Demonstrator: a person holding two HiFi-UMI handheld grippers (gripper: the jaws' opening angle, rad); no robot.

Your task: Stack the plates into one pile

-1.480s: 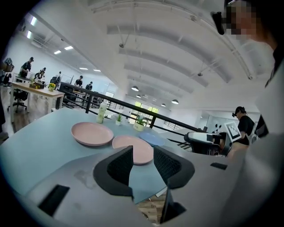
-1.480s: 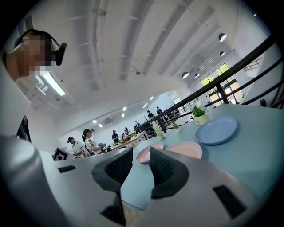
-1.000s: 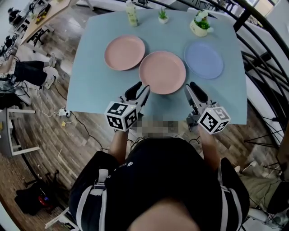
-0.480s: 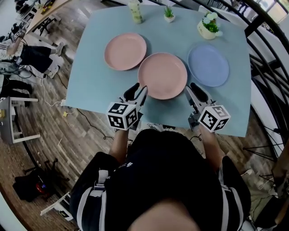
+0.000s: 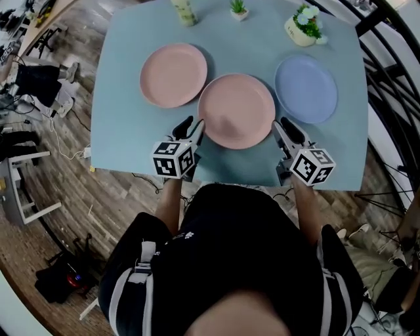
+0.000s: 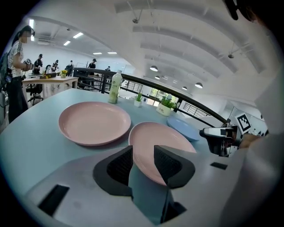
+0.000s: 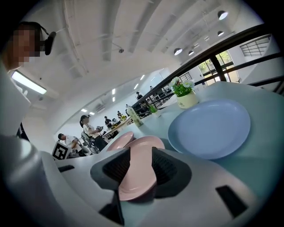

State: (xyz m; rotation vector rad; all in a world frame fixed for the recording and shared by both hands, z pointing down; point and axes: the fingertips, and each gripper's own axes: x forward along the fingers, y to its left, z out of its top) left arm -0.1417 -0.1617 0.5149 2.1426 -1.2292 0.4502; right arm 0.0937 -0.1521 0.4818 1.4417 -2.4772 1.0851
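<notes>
Three plates lie side by side on the pale blue table [image 5: 125,118]: a pink one [image 5: 174,75] at left, a second pink plate [image 5: 237,110] in the middle and nearest me, and a blue plate [image 5: 306,88] at right. My left gripper [image 5: 189,126] hovers low by the middle plate's near left rim, open; its jaws have just opened slightly, and that rim [image 6: 155,139] shows through the gap. At the same plate's near right rim is my right gripper [image 5: 286,126], also open. Its view looks along the pink rim [image 7: 137,150], with the blue plate [image 7: 209,127] just to the right.
Along the far edge stand a bottle [image 5: 184,12], a small potted plant [image 5: 238,8] and a flowerpot [image 5: 303,26]. A black railing [image 5: 387,79] runs right of the table. Desks and people are in the background [image 6: 22,66]. The table's near edge is just under both grippers.
Both grippers have sunk and moved forward, closing in on the middle pink plate's near rim from either side. The plates have not moved.
</notes>
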